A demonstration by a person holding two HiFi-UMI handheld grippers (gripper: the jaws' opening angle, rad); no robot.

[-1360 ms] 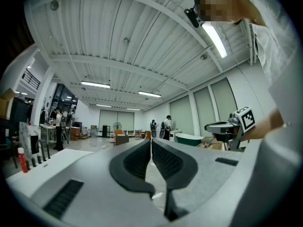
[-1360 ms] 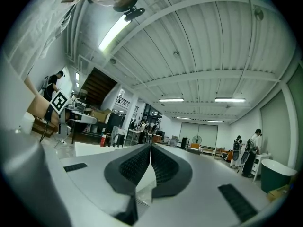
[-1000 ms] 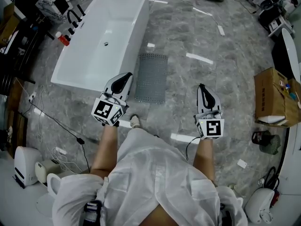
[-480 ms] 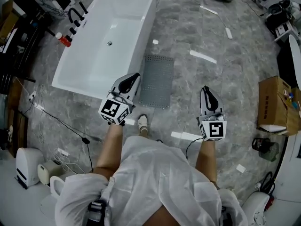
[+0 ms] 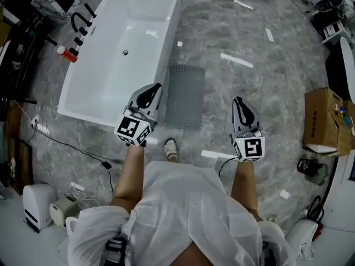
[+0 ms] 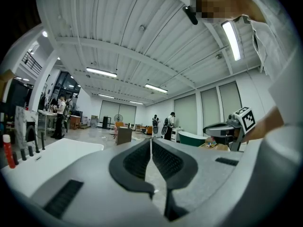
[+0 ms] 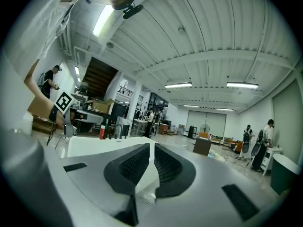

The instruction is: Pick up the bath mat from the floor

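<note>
The bath mat (image 5: 185,96), grey and perforated, is seen lying flat on the marbled grey floor (image 5: 249,37), its long left edge just beside the white bathtub (image 5: 166,43). It is held by nothing.

In the head view the left gripper (image 5: 152,88) is held above the floor at about 8 o'clock from the mat, its tip over the tub's near corner. Its jaws are pressed together with nothing between them, as is shown plainly in the left gripper view (image 6: 151,145). The right gripper (image 5: 238,101) is held at about 4 o'clock from the mat, apart from it, over bare floor. Its jaws are likewise clenched and empty in the right gripper view (image 7: 151,150).

A shoe (image 5: 171,148) is planted on the floor at 6 o'clock from the mat, near its short edge. The person's white garment (image 5: 188,215) fills the lower middle of the head view.

Beyond the tub, at 10 o'clock from the mat, a red bottle (image 5: 69,54) and black taps (image 5: 80,24) are stood. A cardboard box (image 5: 324,115) is set at 3 o'clock, well apart. A black cable (image 5: 72,146) is trailed over the floor at 8 o'clock.
</note>
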